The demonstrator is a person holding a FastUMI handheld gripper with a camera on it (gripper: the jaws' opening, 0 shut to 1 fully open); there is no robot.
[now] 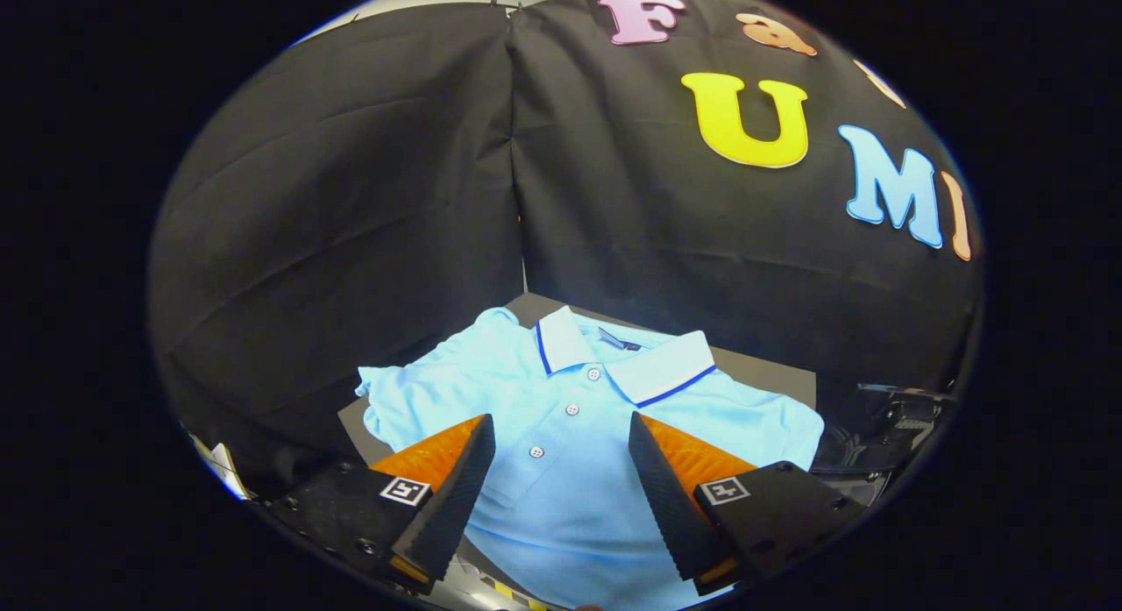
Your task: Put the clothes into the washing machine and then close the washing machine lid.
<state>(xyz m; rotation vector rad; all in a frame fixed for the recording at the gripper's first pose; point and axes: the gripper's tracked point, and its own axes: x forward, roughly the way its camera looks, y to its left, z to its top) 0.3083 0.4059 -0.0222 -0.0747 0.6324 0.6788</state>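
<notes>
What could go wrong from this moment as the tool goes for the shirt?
1. The light blue short-sleeved polo shirt lies spread flat on the dark grey surface; the open tool, its fingers apart above the button placket, may pinch only the top layer, so the shirt could slip out when lifted.
2. Held at the chest, the sleeves and white collar would likely dangle and might snag on the dark equipment beside the shirt.
</notes>
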